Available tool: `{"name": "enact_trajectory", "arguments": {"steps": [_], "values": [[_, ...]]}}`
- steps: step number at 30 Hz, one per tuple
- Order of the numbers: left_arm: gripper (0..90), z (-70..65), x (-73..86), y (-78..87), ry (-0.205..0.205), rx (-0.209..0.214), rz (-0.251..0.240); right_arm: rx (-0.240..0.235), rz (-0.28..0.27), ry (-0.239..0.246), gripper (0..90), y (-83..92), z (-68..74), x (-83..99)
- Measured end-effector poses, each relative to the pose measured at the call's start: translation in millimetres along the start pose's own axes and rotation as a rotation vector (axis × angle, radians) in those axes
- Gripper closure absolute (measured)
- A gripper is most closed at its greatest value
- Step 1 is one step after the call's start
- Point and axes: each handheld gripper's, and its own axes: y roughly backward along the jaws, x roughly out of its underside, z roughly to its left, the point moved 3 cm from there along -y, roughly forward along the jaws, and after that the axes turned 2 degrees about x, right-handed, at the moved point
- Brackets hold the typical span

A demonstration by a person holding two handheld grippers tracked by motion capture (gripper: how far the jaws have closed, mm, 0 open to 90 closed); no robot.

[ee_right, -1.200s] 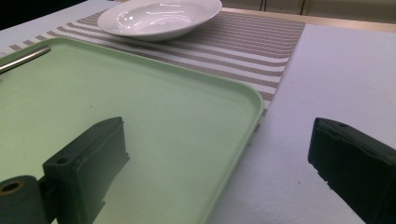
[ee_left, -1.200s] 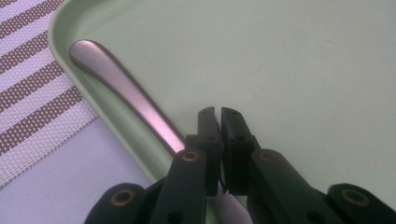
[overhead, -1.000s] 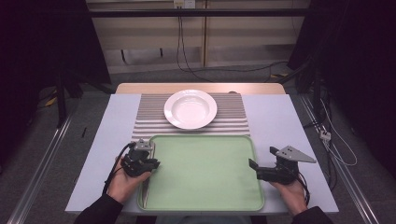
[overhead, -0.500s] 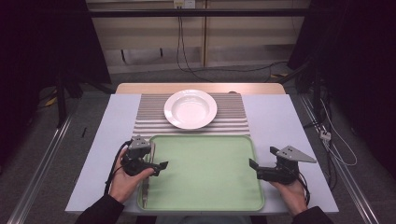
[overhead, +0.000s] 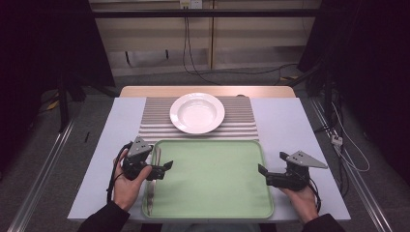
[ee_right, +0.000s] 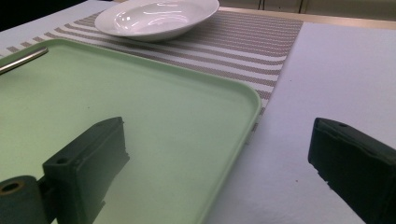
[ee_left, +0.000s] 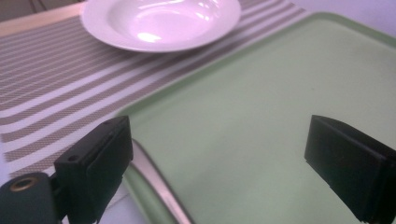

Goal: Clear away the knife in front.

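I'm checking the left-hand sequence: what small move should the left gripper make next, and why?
Probably lift the left gripper straight up and clear of the metal utensil. Its jaws have just been opening and pinch nothing; the utensil lies flat along the green tray's left edge, right beside one jaw, so a sideways move might nudge it.

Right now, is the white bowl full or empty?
Empty. The white bowl stands upright on the striped mat, and its inside shows only bare glossy white with light reflections.
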Motion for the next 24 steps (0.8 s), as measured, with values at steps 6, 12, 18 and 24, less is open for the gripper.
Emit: {"name": "enact_trajectory", "arguments": {"steps": [6, 12, 18, 24], "values": [[6.5, 12.4, 6.1, 9.9, 0.066, -0.035, -0.021, 0.006, -0.003, -0.006, 4.4, 1.3, -1.1, 0.7], [6.6, 19.9, 14.0, 18.1, 0.057, -0.050, -0.011, 0.014, -0.005, -0.011, 4.4, 3.5, -1.8, 1.5], [6.6, 22.5, 23.4, 26.0, 0.061, -0.069, -0.008, 0.023, -0.006, -0.014, 4.3, 5.8, -3.0, 2.8], [6.6, 24.9, 34.4, 29.6, 0.077, -0.085, -0.008, 0.030, -0.007, -0.018, 4.3, 7.7, -4.0, 3.7]]}}
